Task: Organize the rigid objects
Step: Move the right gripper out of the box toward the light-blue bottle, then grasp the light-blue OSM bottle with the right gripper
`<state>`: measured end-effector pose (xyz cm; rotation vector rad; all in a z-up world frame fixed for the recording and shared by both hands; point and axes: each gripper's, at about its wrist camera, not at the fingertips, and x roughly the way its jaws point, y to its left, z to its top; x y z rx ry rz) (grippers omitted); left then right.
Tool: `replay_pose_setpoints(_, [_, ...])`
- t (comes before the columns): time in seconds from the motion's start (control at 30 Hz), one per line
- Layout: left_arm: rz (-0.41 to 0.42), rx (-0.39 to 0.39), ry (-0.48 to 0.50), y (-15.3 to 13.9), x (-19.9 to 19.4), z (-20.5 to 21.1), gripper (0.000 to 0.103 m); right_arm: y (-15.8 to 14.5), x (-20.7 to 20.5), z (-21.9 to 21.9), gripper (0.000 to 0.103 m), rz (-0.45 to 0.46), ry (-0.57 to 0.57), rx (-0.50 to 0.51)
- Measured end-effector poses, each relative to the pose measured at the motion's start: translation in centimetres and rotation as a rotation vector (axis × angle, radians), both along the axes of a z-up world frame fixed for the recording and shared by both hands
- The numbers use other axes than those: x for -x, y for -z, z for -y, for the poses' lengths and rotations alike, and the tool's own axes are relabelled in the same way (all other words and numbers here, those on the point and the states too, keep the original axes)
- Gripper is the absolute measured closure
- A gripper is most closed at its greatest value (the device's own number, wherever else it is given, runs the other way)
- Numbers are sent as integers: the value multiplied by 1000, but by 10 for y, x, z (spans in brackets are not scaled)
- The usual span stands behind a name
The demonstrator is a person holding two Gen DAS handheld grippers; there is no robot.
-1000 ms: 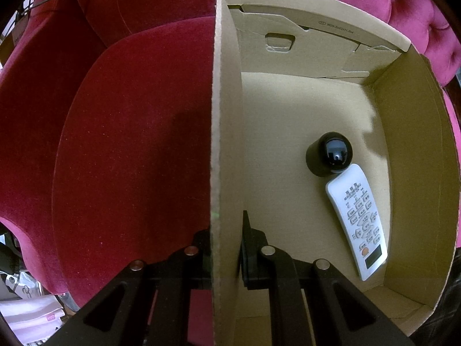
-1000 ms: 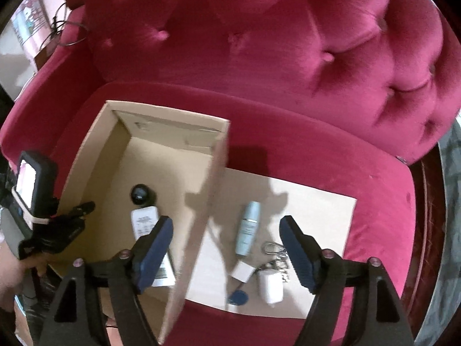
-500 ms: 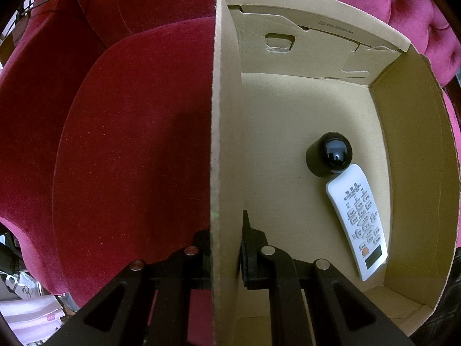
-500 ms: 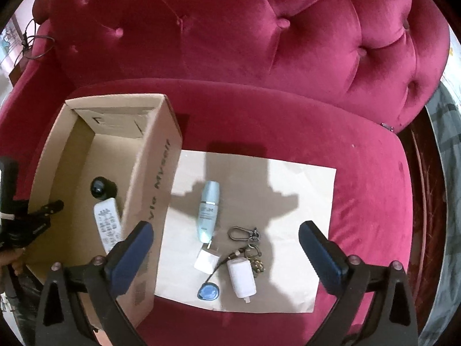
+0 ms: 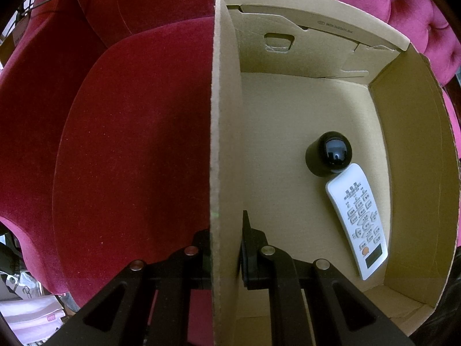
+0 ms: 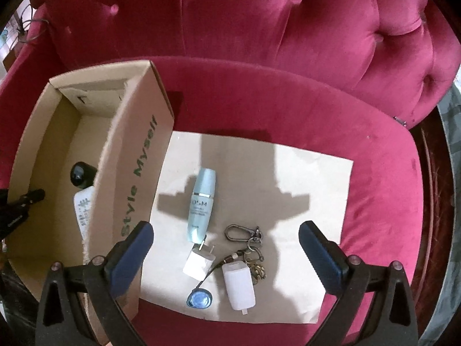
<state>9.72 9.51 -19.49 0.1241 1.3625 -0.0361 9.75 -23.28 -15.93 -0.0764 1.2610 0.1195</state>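
Note:
My left gripper (image 5: 226, 248) is shut on the left wall of the cardboard box (image 5: 224, 144), one finger on each side. Inside the box lie a white remote (image 5: 358, 222) and a black round-topped jar (image 5: 330, 154). In the right wrist view the box (image 6: 135, 178) stands at the left. My right gripper (image 6: 226, 240) is wide open and empty above a tan paper sheet (image 6: 317, 190). On the sheet lie a pale blue bottle (image 6: 201, 204), a white charger plug (image 6: 198, 263), a key ring with carabiner (image 6: 245, 236), a white small bottle (image 6: 239, 285) and a blue tag (image 6: 200, 300).
Everything rests on a crimson velvet sofa seat (image 6: 288, 101) with a tufted back (image 6: 259, 14). The left gripper's body (image 6: 17, 210) shows at the box's left wall. A dark wooden sofa edge (image 6: 432, 201) runs on the right.
The right gripper has swung right and drawn nearer the sheet, so the small objects now sit between its open fingers. The left gripper and the box have not moved.

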Motion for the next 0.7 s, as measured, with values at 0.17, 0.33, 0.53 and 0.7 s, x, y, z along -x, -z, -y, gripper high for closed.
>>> replay_pose_setpoints(0.17, [0, 0, 0, -1, 1, 0, 91, 18, -7, -4, 0, -17, -11, 17])
replay_pose_setpoints(0.33, [0, -7, 2, -1, 1, 1, 91, 33, -16, -7, 1, -30, -10, 13])
replay_pose_setpoints(0.53, [1, -4, -2, -2, 1, 1, 91, 50, -28, -6, 1, -52, 5, 6])
replay_pose_setpoints(0.7, [-1, -2, -4, -1, 1, 0, 91, 61, -37, -6, 3, -69, 4, -8])
